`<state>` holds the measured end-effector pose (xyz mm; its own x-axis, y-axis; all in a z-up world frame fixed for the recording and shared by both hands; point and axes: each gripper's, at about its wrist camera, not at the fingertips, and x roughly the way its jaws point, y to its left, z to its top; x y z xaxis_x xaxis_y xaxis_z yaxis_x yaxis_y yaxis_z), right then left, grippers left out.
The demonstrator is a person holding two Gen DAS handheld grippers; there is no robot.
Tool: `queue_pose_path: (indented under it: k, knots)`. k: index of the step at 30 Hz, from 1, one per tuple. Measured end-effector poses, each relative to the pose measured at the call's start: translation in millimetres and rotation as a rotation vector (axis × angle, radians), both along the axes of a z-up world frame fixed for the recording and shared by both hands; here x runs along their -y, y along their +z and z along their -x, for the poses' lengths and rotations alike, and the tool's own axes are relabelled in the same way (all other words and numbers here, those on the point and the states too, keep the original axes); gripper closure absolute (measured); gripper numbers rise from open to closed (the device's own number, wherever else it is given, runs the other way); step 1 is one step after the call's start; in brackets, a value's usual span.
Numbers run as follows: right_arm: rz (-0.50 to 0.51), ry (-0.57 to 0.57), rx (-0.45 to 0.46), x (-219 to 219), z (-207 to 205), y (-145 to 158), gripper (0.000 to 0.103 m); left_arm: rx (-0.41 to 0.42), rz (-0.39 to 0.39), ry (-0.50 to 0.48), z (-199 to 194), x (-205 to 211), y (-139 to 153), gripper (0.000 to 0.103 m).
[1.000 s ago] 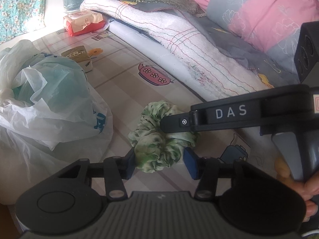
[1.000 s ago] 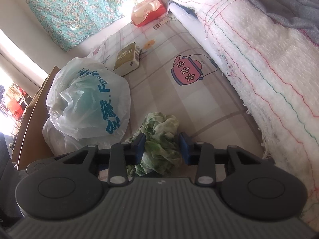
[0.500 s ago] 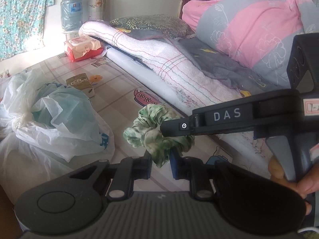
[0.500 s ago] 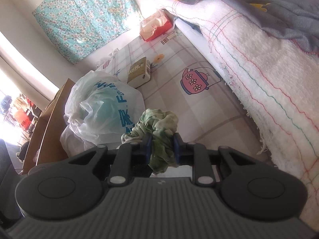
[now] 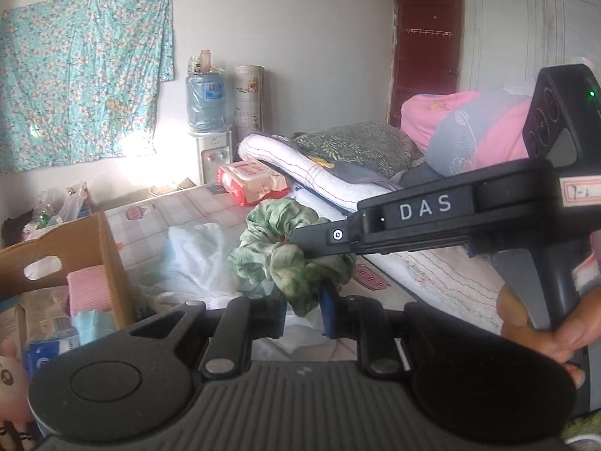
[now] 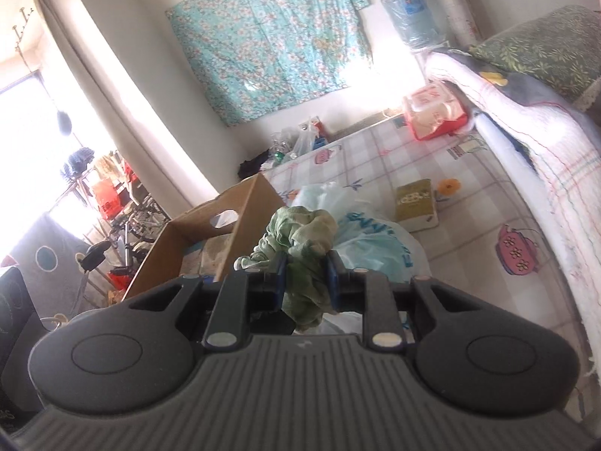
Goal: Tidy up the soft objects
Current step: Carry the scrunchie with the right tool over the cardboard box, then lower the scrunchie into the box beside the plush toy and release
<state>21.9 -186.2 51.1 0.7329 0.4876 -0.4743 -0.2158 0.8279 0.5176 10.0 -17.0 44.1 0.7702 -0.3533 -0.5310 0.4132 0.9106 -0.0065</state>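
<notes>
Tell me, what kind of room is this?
Probably a bedroom in someone's home. There is a bed with a patterned sheet, folded quilts and a pillow piled on it, and a water dispenser by the wall.

Daylight scene, bright. Window [image 6: 33, 143] far left of the jaws is blown out white. Glare patch on the wall under the floral cloth [image 6: 270, 37], washing out the area beyond the jaws. Fisheye bending at edges, dark vignette corners. Slight softness overall.
</notes>
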Motion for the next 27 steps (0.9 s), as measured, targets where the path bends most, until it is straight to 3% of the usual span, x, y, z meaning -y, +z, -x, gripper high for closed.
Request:
queue_pose_path:
  k: [6, 13, 18, 24, 27]
  knots:
    - [-0.007, 0.246, 0.026, -93, -38, 27, 0.082, -0.003, -0.018, 0.194, 9, -78, 24, 0.083]
    - [-0.005, 0.508, -0.075, -202, -79, 33, 0.082, -0.108, 0.015, 0.363, 14, -162, 27, 0.083]
    - [0.065, 0.62, -0.163, -260, -95, 23, 0.082, -0.227, 0.062, 0.409, 11, -204, 8, 0.083]
    - [0.159, 0.69, -0.278, -289, -99, -8, 0.082, -0.35, 0.091, 0.422, 10, -229, -26, 0.081]
    - [0.185, 0.717, -0.312, -300, -103, -21, 0.08, -0.399, 0.078, 0.436, 11, -237, -36, 0.067]
